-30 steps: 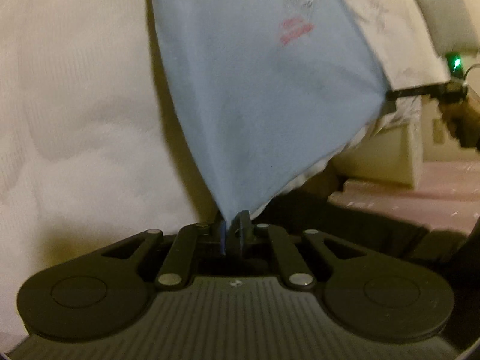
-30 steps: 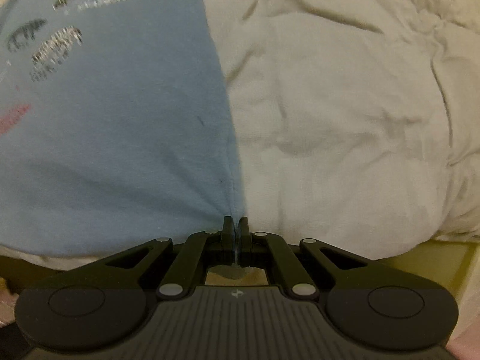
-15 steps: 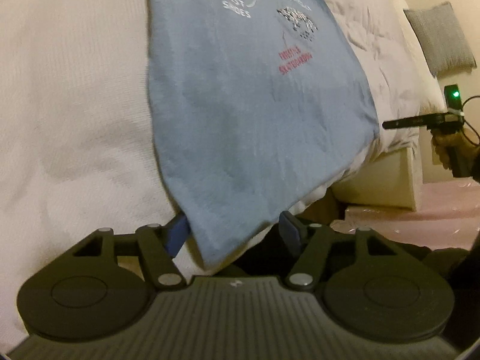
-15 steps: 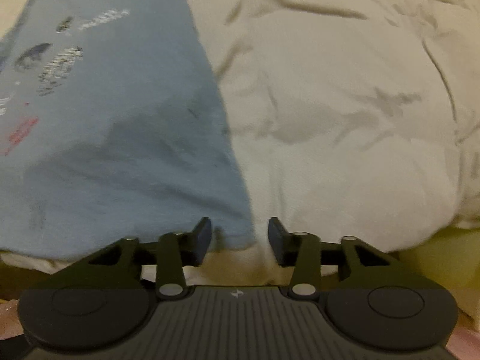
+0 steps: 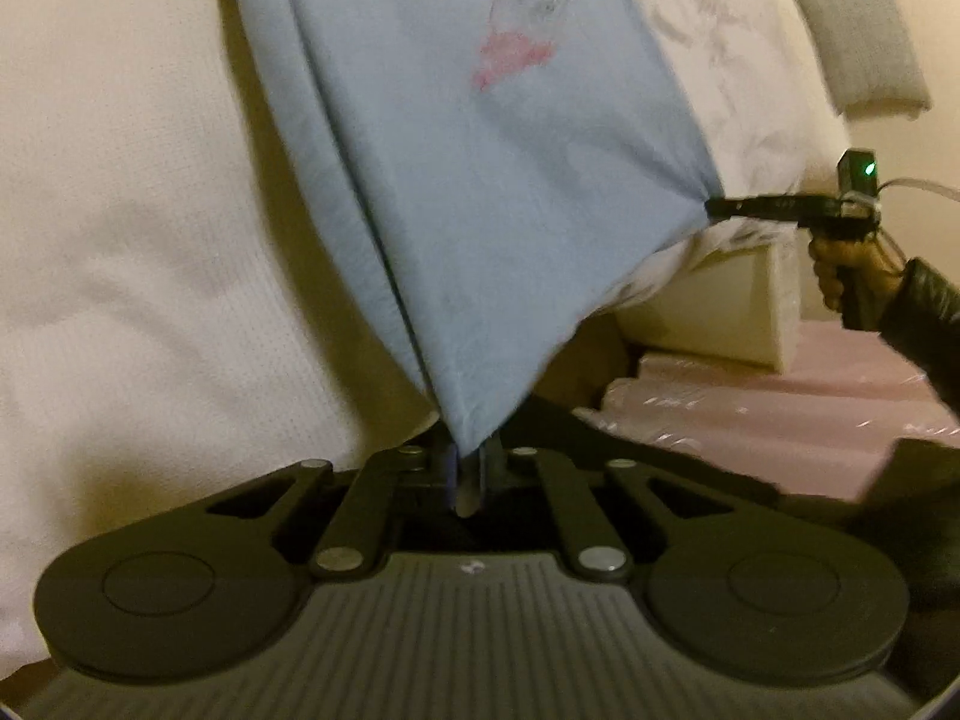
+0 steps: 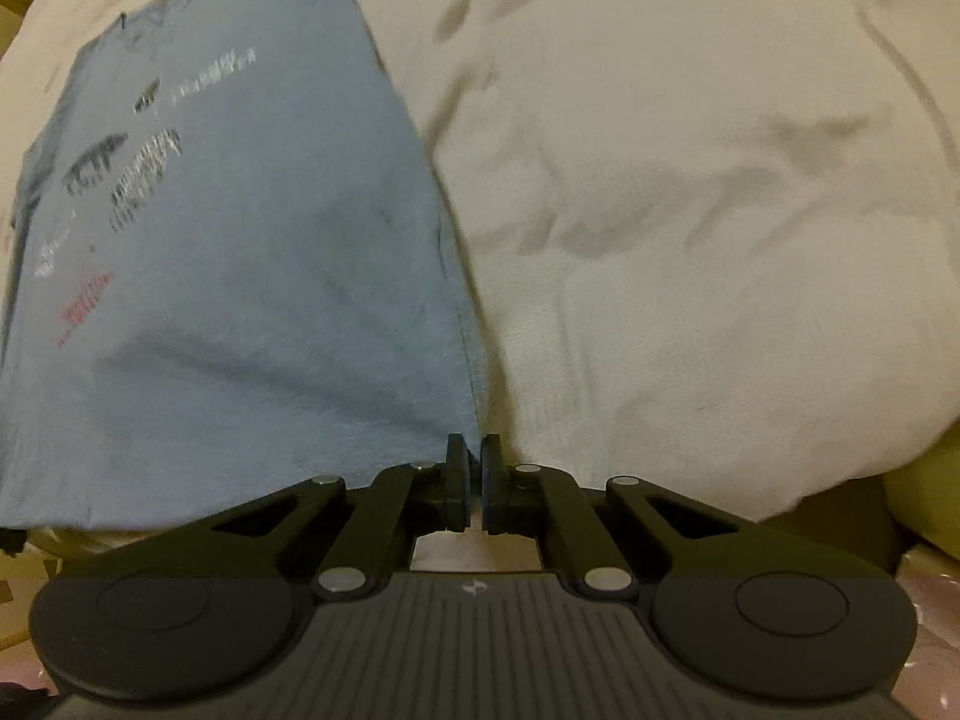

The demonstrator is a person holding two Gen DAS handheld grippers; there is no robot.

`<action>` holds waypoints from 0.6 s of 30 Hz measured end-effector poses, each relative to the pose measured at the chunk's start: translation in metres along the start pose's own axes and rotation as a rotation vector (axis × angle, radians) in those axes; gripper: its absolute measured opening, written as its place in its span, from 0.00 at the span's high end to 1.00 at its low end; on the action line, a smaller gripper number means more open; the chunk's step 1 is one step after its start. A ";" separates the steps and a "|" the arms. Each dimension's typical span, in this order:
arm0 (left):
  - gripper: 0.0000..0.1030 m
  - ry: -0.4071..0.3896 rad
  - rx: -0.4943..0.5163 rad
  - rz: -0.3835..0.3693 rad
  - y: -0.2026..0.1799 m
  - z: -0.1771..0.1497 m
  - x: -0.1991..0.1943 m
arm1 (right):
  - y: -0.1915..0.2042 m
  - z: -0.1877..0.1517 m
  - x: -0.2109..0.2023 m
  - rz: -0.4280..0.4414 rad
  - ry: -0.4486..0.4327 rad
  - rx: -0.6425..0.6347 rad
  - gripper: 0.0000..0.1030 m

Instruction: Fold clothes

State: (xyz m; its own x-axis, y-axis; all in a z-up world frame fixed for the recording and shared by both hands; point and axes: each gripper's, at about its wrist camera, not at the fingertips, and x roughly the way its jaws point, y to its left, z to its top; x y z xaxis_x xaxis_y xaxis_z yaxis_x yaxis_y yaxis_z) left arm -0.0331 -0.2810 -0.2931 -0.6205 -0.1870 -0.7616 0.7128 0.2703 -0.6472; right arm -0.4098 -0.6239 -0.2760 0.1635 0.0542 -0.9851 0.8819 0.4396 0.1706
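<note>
A light blue T-shirt (image 5: pixel 480 180) with grey and red print lies lengthwise on a white duvet (image 5: pixel 120 240). Its hem hangs over the bed's near edge. My left gripper (image 5: pixel 465 468) is shut on the hem's left corner, and the cloth rises taut from the pads. In the left wrist view my right gripper (image 5: pixel 711 208) pinches the opposite hem corner, held by a hand (image 5: pixel 840 267). The right wrist view has the right gripper (image 6: pixel 473 453) shut on that corner of the T-shirt (image 6: pixel 240 240), which stretches away to the upper left.
The crumpled white duvet (image 6: pixel 690 210) fills the bed to the right of the shirt. A grey pillow (image 5: pixel 858 42) sits at the far end. Below the bed base (image 5: pixel 708 312) lies pink floor covering (image 5: pixel 780 396). A dark sleeve (image 5: pixel 924 312) reaches in from the right.
Half a second ago both grippers stood open around the slack hem corners. Now both have shut on them again, and the hem is pulled taut between them.
</note>
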 end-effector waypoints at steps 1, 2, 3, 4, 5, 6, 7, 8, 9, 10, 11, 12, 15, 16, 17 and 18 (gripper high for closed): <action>0.97 -0.004 -0.007 0.002 0.001 0.002 -0.006 | 0.002 0.004 -0.009 -0.015 0.000 0.011 0.99; 0.97 -0.005 -0.013 0.017 0.005 0.004 -0.009 | 0.004 0.009 -0.003 -0.038 0.012 -0.001 0.99; 0.97 -0.002 -0.020 0.029 0.008 0.007 -0.009 | 0.006 0.013 0.002 -0.062 0.024 -0.014 1.00; 0.97 0.011 -0.027 0.040 0.012 0.009 -0.005 | 0.010 0.014 0.008 -0.099 0.043 -0.052 1.00; 0.97 0.035 -0.036 0.051 0.016 0.010 0.003 | 0.014 0.015 0.015 -0.134 0.063 -0.088 1.00; 0.97 0.063 -0.045 0.062 0.018 0.011 0.012 | 0.014 0.017 0.022 -0.156 0.075 -0.112 1.00; 0.96 0.091 -0.050 0.077 0.020 0.011 0.021 | 0.013 0.015 0.027 -0.191 0.081 -0.121 1.00; 0.96 0.115 -0.047 0.104 0.021 0.008 0.029 | 0.012 0.013 0.032 -0.226 0.086 -0.129 0.96; 0.94 0.136 -0.041 0.136 0.021 0.004 0.035 | 0.011 0.011 0.036 -0.260 0.092 -0.136 0.87; 0.94 0.150 -0.035 0.157 0.021 0.000 0.039 | 0.008 0.010 0.036 -0.270 0.090 -0.128 0.81; 0.94 0.153 -0.030 0.166 0.021 -0.005 0.040 | 0.006 0.009 0.035 -0.280 0.088 -0.120 0.70; 0.94 0.152 -0.031 0.168 0.021 -0.009 0.040 | 0.003 0.008 0.035 -0.290 0.085 -0.112 0.68; 0.89 0.125 -0.042 0.174 0.025 -0.015 0.029 | 0.005 0.010 0.021 -0.320 0.039 -0.118 0.66; 0.88 0.105 -0.044 0.182 0.027 -0.015 0.023 | 0.007 0.011 0.015 -0.328 0.016 -0.117 0.65; 0.86 0.082 -0.046 0.193 0.028 -0.013 0.016 | 0.009 0.015 0.007 -0.324 -0.016 -0.109 0.65; 0.85 0.055 -0.044 0.206 0.029 -0.010 0.009 | 0.013 0.019 0.001 -0.305 -0.049 -0.107 0.64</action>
State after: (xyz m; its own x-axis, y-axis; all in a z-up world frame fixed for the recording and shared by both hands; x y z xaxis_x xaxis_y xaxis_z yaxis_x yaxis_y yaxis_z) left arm -0.0214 -0.2652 -0.3188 -0.4811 -0.0724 -0.8737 0.8120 0.3388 -0.4753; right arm -0.3898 -0.6354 -0.2740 -0.0781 -0.1367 -0.9875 0.8424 0.5206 -0.1387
